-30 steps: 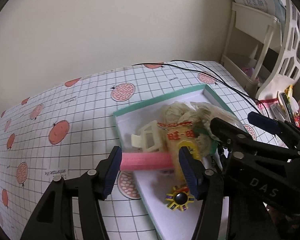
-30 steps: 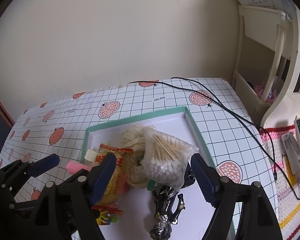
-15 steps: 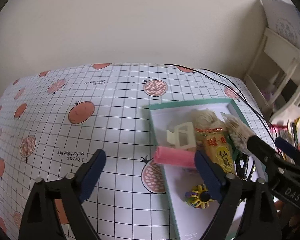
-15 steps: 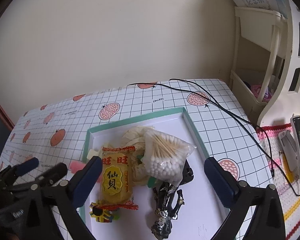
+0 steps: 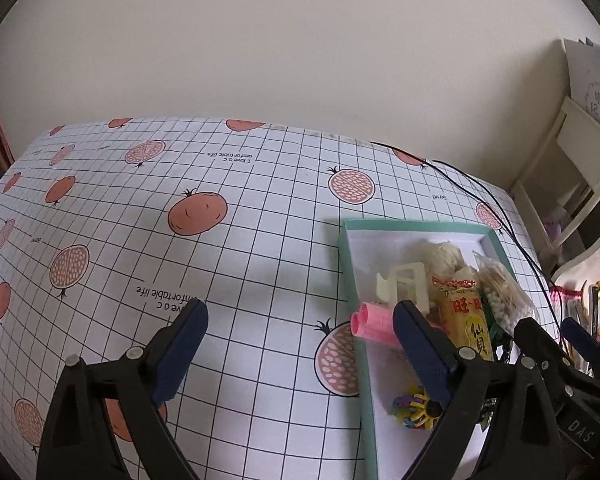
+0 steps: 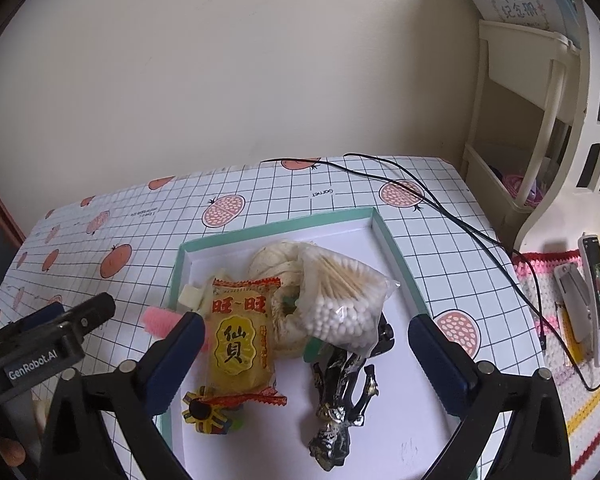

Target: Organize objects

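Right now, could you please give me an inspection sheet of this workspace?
Surface: table under a grid cloth printed with fruit.
Job's things: teal-rimmed tray holds a snack pack, swab bag, cream clip, off-white bundle, dark figurine and striped toy; the pink roll lies across its left rim.
Clutter: phone and other bits on a crocheted mat to the right.
Grippers: left gripper open, empty, above the cloth and the tray's left edge; right gripper open, empty, above the tray.
Cables: black cable crosses the table's far right corner.
Surroundings: plain wall, cream shelf.
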{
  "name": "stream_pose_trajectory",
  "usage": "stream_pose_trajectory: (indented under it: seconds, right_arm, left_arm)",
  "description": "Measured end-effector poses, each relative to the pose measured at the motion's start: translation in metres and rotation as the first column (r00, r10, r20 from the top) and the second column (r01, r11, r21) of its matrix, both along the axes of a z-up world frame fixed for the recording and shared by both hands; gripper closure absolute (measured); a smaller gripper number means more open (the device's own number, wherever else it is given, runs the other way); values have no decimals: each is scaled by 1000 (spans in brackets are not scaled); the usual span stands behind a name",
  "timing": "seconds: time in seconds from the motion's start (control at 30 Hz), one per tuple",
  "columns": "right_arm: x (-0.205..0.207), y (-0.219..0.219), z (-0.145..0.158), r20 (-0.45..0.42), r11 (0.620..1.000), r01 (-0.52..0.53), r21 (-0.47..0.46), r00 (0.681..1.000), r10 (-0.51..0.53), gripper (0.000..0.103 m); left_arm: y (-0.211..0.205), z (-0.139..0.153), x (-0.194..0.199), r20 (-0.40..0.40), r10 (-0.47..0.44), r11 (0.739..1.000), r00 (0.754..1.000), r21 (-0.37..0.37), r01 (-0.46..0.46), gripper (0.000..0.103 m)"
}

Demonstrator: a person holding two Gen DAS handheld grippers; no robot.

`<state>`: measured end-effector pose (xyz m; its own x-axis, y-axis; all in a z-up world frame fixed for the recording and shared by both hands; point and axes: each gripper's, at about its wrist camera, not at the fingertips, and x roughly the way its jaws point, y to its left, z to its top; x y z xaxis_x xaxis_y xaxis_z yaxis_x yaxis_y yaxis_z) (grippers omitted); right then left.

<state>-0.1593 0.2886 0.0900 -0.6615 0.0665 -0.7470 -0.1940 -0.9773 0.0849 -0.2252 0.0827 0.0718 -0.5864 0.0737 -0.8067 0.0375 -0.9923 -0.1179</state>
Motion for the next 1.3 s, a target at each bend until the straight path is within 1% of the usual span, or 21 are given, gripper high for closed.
stream_pose_trajectory:
  seconds: [0.07, 0.2, 0.3, 0.43, 0.5, 0.6, 0.73, 0.87, 1.0, 1.3]
  right_arm:
    - [3, -2, 1, -2, 1000, 2, 0, 1000, -2, 0]
    - [9, -6, 4, -6, 1000, 3, 5, 1000, -3, 0]
    - [16, -10, 8, -12, 1000, 5, 6, 1000, -5, 0]
    - [27, -13, 13, -16, 1000, 7, 15, 1000, -7, 0]
    - [32, -15, 15, -19, 1000, 10, 18, 1000, -10, 0]
    - [40, -18, 17, -22, 1000, 10, 13, 1000, -10, 0]
    - [50, -25, 18, -19, 1000, 11, 11, 1000, -11, 0]
    - [61, -30, 18, -17, 1000, 15, 6, 1000, -15, 0]
    - [74, -38, 17, -10, 1000, 16, 7, 1000, -16, 0]
    - [105, -48, 13, 8, 1000, 25, -15, 1000, -25, 0]
  left_arm:
    - [0, -2, 1, 12, 0, 1000, 1000, -8, 1, 9]
    - [0, -1, 9, 6, -1, 1000, 1000, -24, 1, 9]
    - [2, 1, 15, 0, -32, 999, 999, -14, 32, 9]
    - [5, 5, 24, -17, -55, 997, 998, -51, 54, 9]
    - [3, 8, 29, -25, -52, 997, 998, -57, 50, 9]
    - [-4, 10, 35, -22, -41, 998, 999, -43, 40, 9]
    - [-14, 9, 42, -6, -12, 999, 1000, -44, 12, 9]
    - [-18, 11, 58, -14, 6, 997, 1000, -73, -7, 9]
    - [-24, 13, 74, -13, 2, 999, 1000, -54, -2, 9]
    - [-27, 13, 113, -6, -5, 998, 1000, -62, 5, 9]
